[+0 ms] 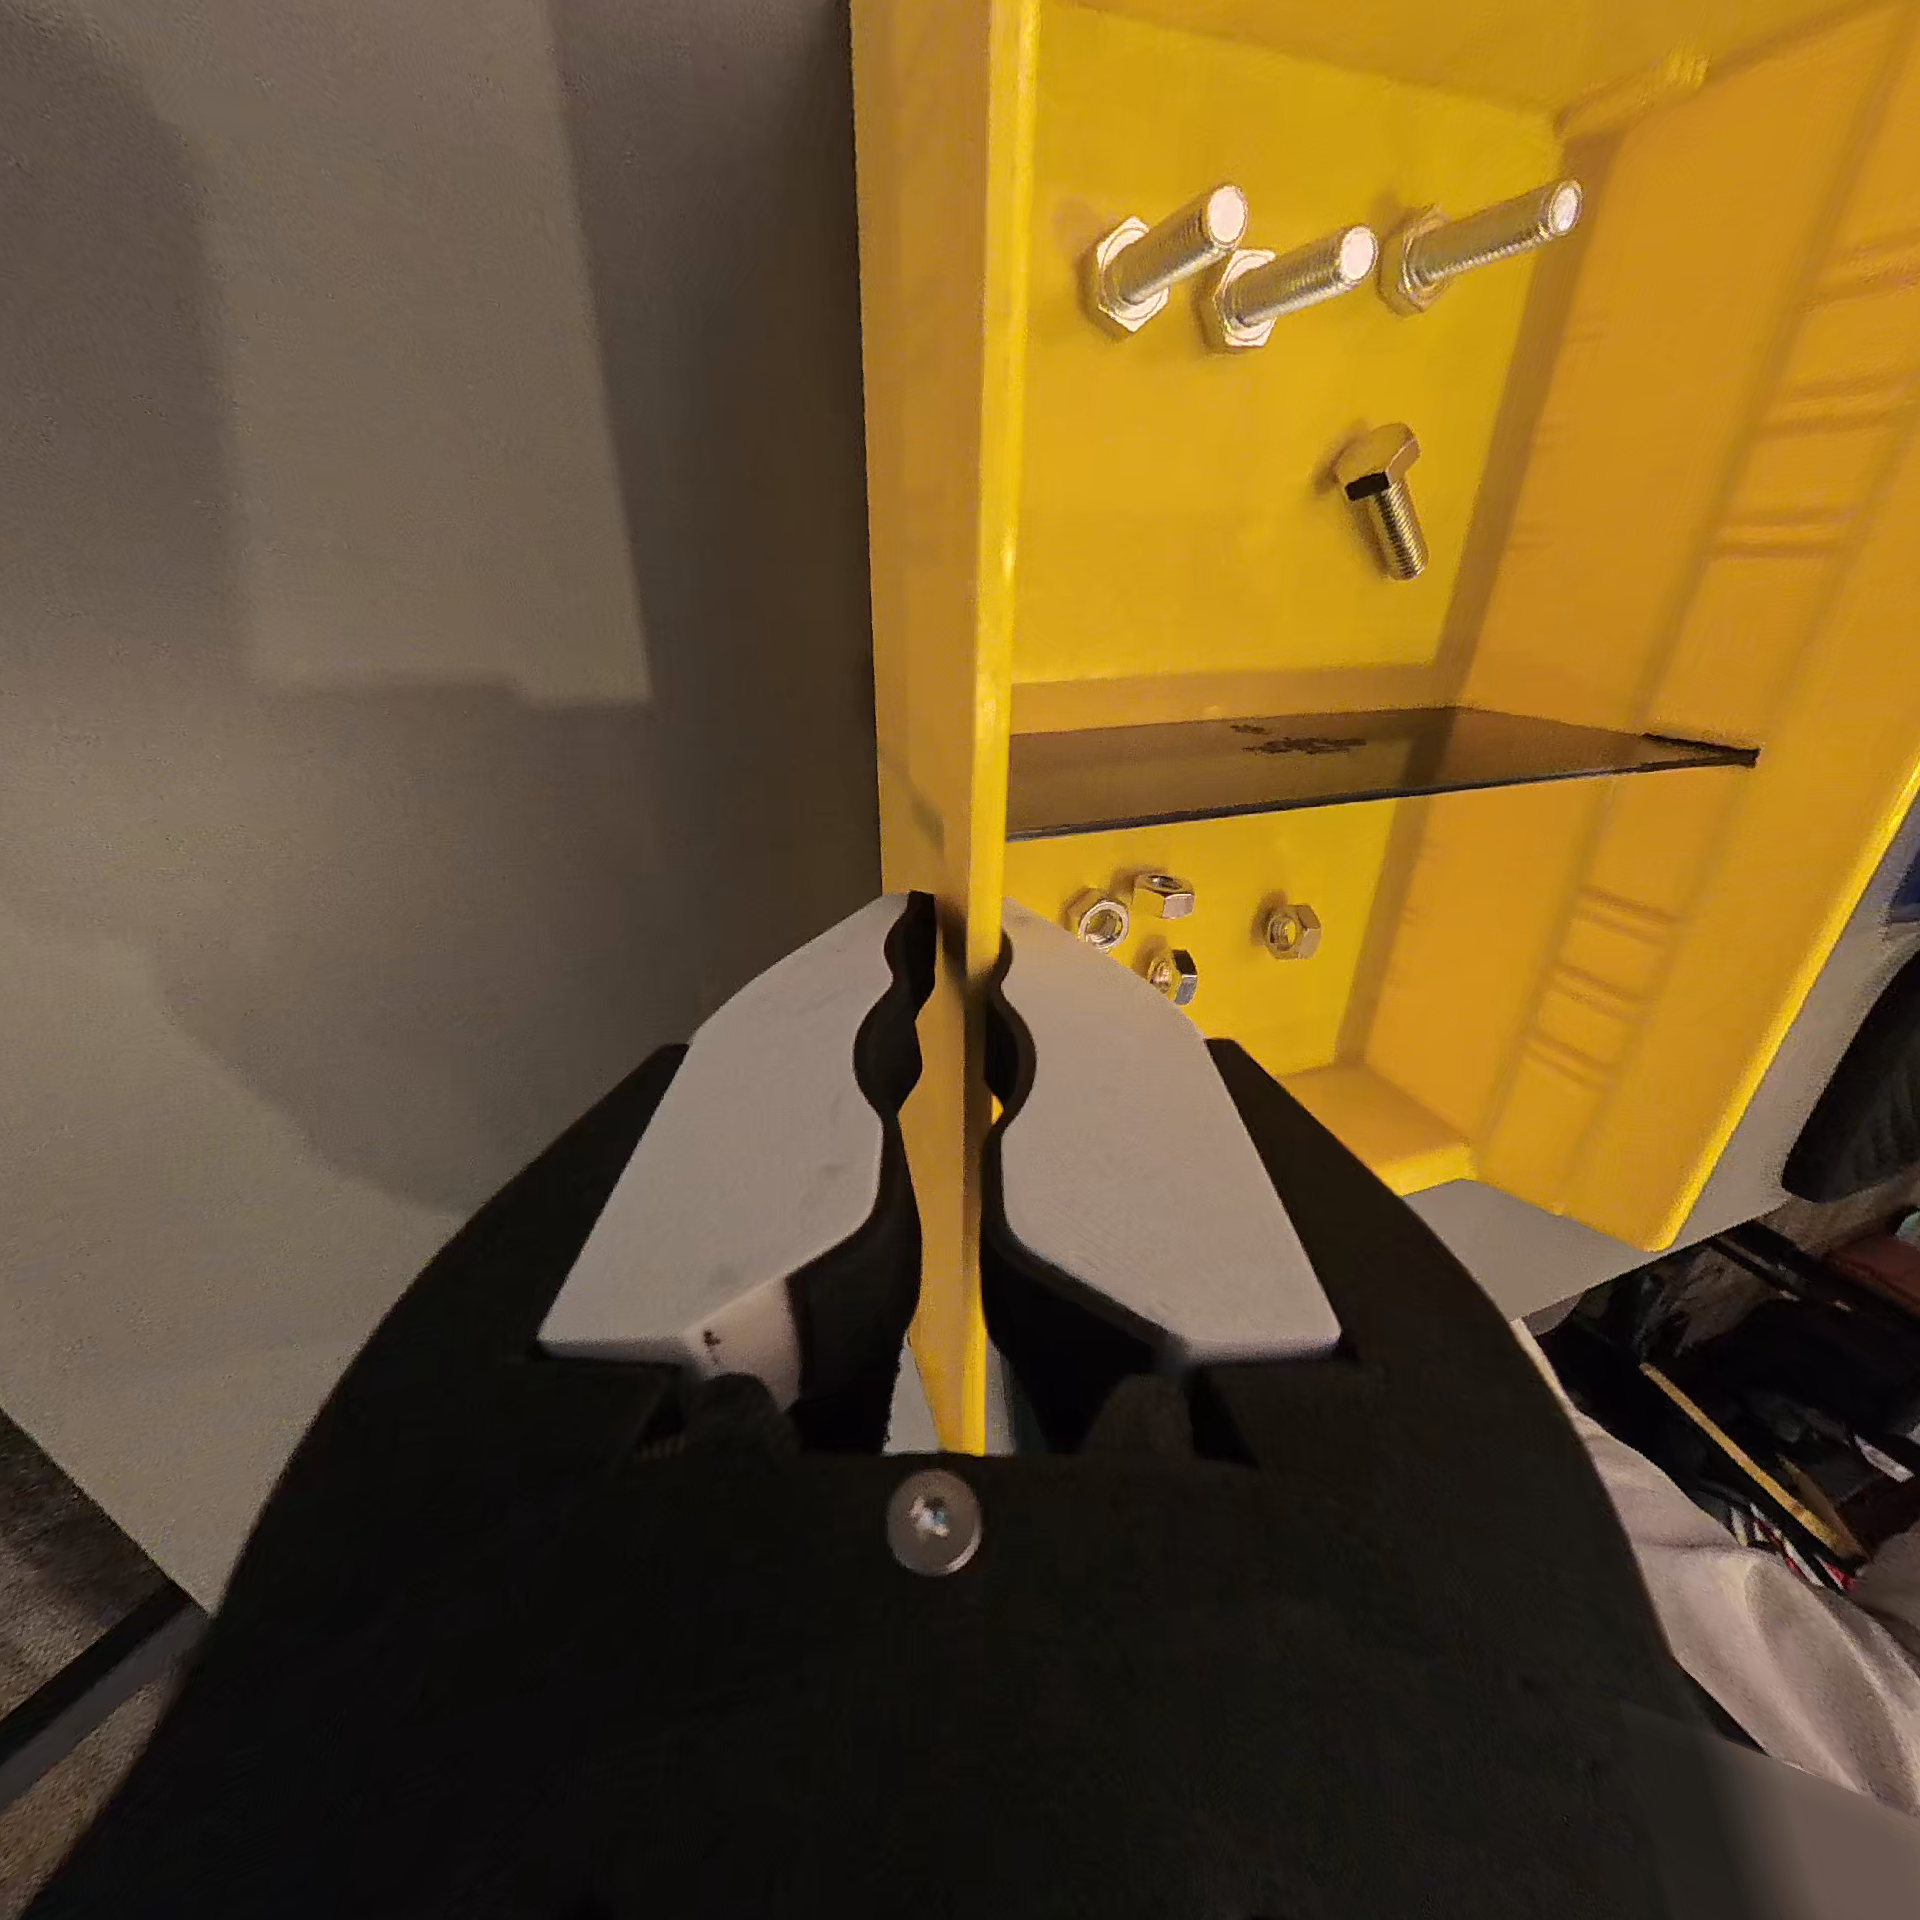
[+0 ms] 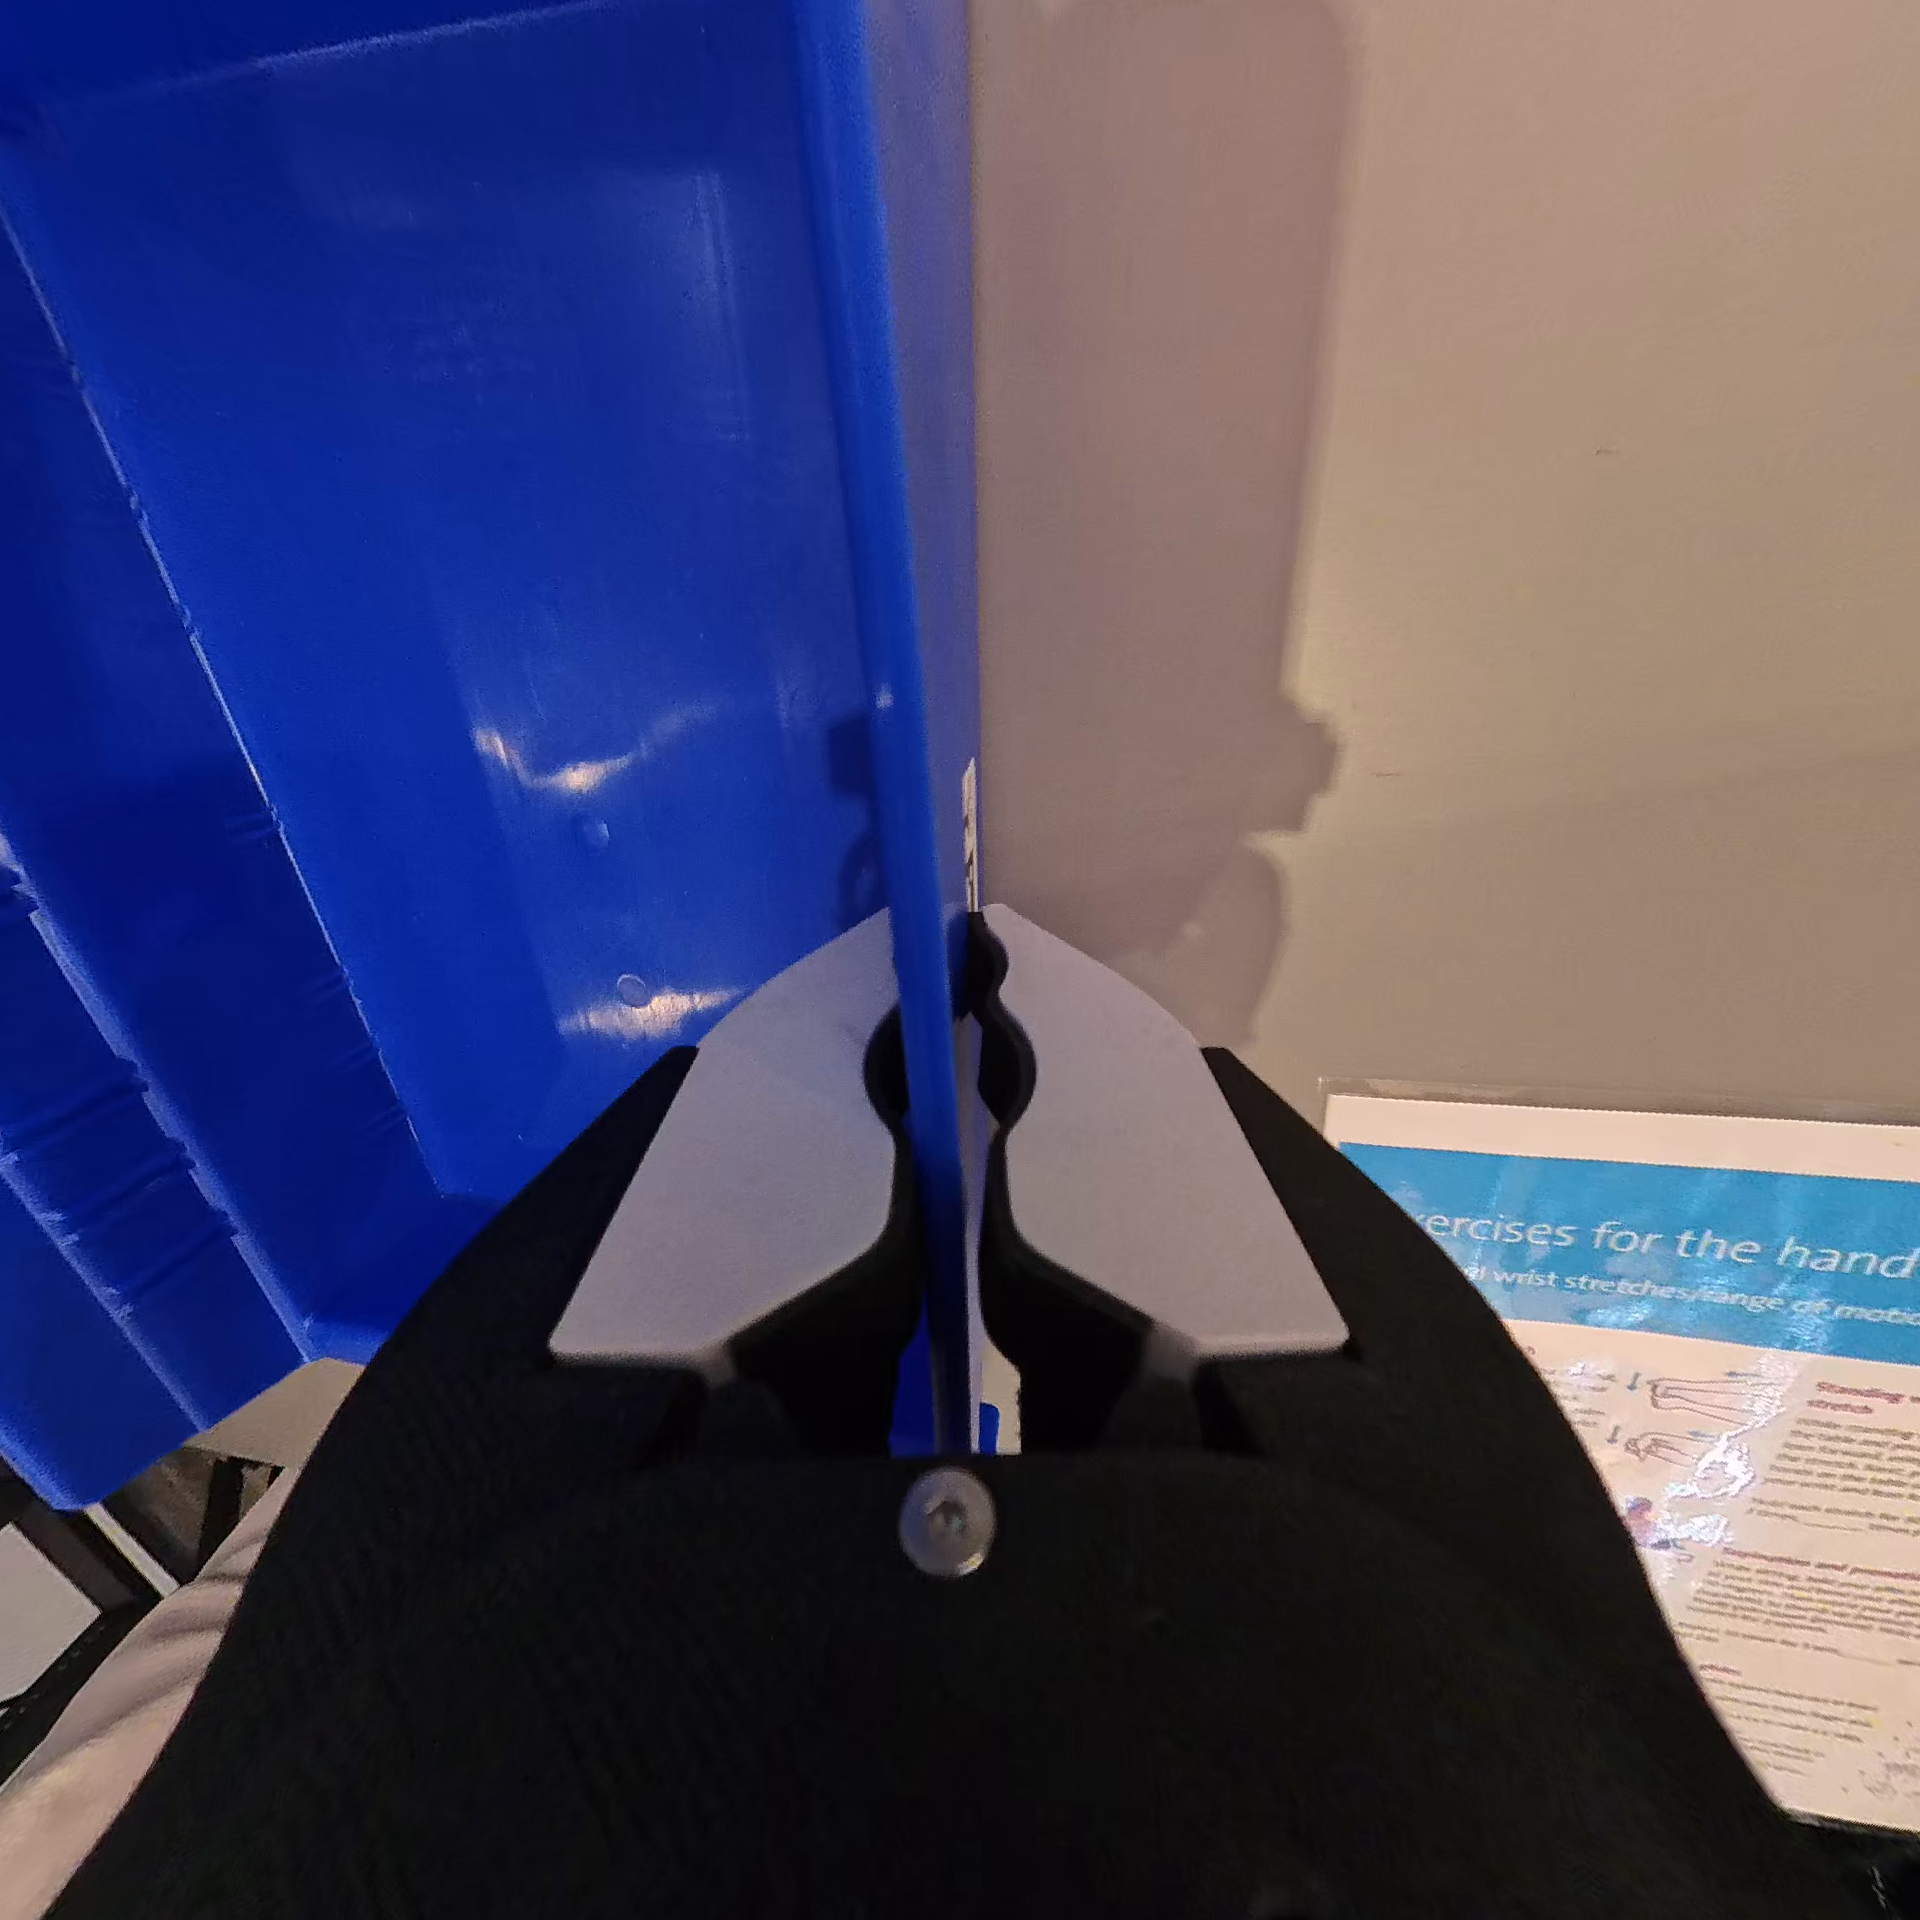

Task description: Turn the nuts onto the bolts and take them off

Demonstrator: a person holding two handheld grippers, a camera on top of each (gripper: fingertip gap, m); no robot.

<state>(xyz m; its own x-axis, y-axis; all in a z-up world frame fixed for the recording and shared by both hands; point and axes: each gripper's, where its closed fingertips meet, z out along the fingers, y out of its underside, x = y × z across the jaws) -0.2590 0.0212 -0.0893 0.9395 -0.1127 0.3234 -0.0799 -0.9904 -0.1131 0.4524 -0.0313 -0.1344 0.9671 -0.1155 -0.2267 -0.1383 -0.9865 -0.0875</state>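
Step in hand: setting-up, judged from the grips; both bins gripped by a side wall, no nut or bolt touched yet.
Left gripper [image 1: 951, 940]: closed tight on the thin side wall of the yellow bin [image 1: 1621, 727], one jaw outside the wall, the other inside; nothing else held.
Right gripper [image 2: 940, 935]: pinched likewise on the side wall of the blue bin [image 2: 436, 582], wall running straight between the jaws; interior of the blue bin apparently bare where visible.
Bolts: three standing bolts [image 1: 1330, 265] with threads pointing off the bin floor, in the far compartment of the yellow bin, beyond the black divider [image 1: 1351, 764]; one loose bolt [image 1: 1382, 499] lying between those three and the divider.
Nuts: four loose nuts [image 1: 1169, 935] in the near compartment, on the gripper side of the divider, just beside the held wall.
Next move, as a judgement: release of the wall once the yellow bin sits steady, then a pinch on one nut by its flats and a square start on a standing bolt; small, slippery parts, cross-threading a likely risk.
Surface: pale grey worktop [image 1: 364, 935] under and beside the yellow bin, crossed by soft shadows.
Room: printed laminated sheet [image 2: 1662, 1403] on the worktop, well apart from the blue bin; dark clutter and white cloth [image 1: 1745, 1455] past the worktop edge, on the far side of the yellow bin from the held wall.
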